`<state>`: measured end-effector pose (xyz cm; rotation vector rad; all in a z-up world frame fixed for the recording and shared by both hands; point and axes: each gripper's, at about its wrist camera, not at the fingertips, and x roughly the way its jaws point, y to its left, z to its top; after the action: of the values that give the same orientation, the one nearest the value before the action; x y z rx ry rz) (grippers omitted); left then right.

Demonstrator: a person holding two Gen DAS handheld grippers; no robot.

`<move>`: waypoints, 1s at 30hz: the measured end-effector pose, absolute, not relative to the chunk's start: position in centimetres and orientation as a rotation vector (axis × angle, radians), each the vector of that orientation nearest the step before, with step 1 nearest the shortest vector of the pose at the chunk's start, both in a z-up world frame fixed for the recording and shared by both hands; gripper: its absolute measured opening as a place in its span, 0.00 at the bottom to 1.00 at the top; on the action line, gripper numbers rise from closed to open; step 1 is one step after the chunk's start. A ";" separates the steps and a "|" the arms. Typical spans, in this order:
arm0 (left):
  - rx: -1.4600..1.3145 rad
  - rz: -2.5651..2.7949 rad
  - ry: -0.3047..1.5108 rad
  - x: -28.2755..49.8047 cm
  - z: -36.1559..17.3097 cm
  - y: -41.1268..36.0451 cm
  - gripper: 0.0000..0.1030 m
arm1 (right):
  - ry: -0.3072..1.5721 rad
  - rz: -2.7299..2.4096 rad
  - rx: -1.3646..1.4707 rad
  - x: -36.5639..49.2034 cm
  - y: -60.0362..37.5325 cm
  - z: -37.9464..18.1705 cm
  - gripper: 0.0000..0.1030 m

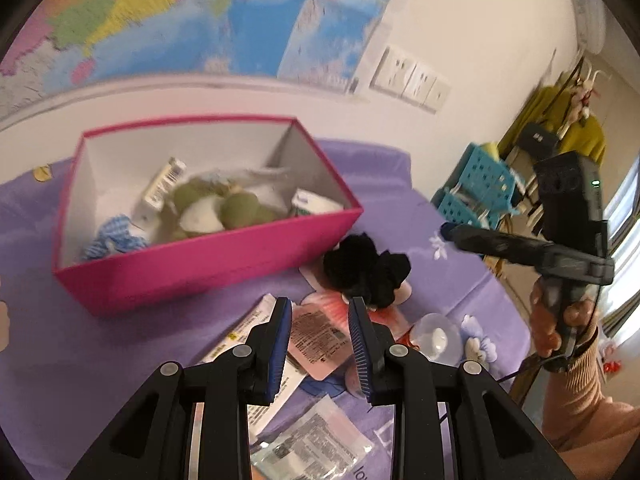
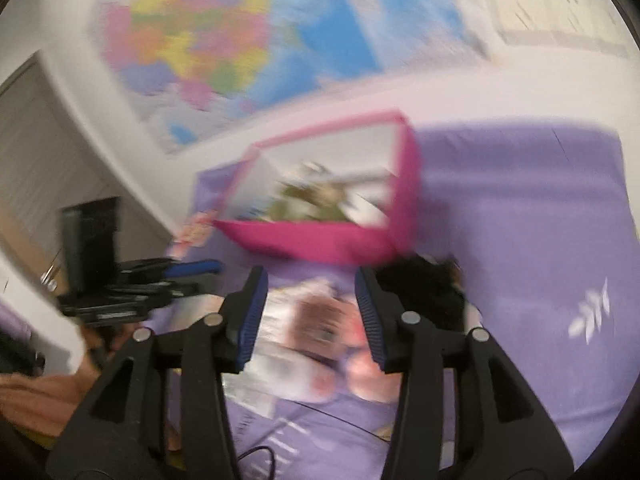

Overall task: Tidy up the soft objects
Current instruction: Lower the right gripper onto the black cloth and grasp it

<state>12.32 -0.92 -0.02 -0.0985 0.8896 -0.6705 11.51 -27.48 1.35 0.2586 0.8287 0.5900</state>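
A pink box [image 1: 208, 256] stands on the purple bedsheet [image 1: 80, 360] and holds a green plush, packets and a blue checked cloth [image 1: 114, 236]. A black scrunchie [image 1: 366, 270] lies just right of the box. Flat sachets [image 1: 316, 332] lie in front of it. My left gripper [image 1: 320, 310] is open and empty above the sachets. My right gripper [image 2: 312, 280] is open and empty, also over the sachets [image 2: 320, 328]; its view is blurred. The box [image 2: 320, 240] and scrunchie [image 2: 424, 288] show there too. The right gripper also shows in the left wrist view [image 1: 446, 232].
A clear round lid [image 1: 436, 338] lies right of the sachets. Blue plastic baskets [image 1: 480, 188] stand beyond the bed's right edge. A map poster [image 1: 200, 12] hangs on the wall behind. The left gripper shows in the right wrist view [image 2: 218, 266].
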 end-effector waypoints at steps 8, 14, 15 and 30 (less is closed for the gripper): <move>-0.051 -0.603 0.974 15.0 -2.6 -4.0 0.28 | 0.987 0.377 0.245 16.0 -29.4 -6.4 0.46; -0.056 -0.605 1.006 16.4 -3.5 -5.1 0.28 | 0.971 0.358 0.139 16.9 -27.9 -6.9 0.58; -0.054 -0.603 1.011 16.6 -3.6 -5.3 0.28 | 0.971 0.347 0.103 17.0 -27.3 -7.0 0.58; -0.069 -0.647 1.031 17.6 -4.2 -6.5 0.28 | 0.874 0.416 0.119 15.0 -27.5 -5.6 0.09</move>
<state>17.62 -6.45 -4.18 -0.0685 1.0311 -0.6475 14.99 -27.53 -5.60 0.1187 0.8745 0.4161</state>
